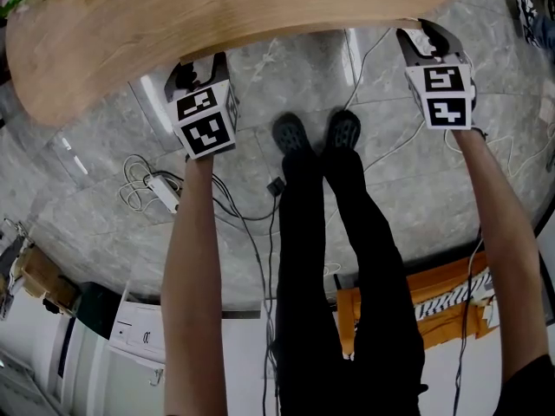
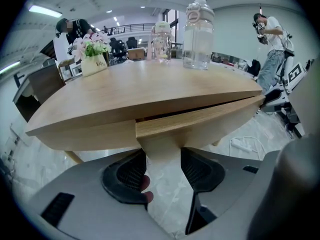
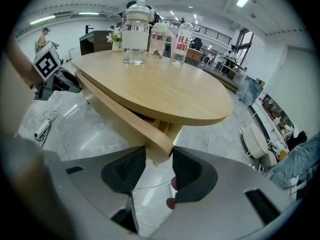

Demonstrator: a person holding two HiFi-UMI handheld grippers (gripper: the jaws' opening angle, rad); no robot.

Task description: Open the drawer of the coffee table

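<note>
Starting with the left gripper (image 2: 163, 159), reaching in under the rim of the coffee table (image 2: 150, 86): its jaws stand only a little apart, and the pale wood at the left end of the drawer (image 2: 200, 118) fills the gap between them. Both dark pads meet that wood at their tips, so it reads as a clamp, though how hard they press is tough to judge from this angle. A fingertip (image 2: 145, 184) peeks round the left jaw. Beyond the jaws, the drawer front runs away to the right, standing out from the table edge with a dark slit above it, so the drawer is partly out. Well past it, on the tabletop, stands a clear bottle (image 2: 198, 34).

Across to the right gripper (image 3: 159, 160): its jaws are narrowed too, pinching the rounded right end of the same drawer, one pad on each face. From there the front sweeps off to that gripper's left, clear of the table.
</note>
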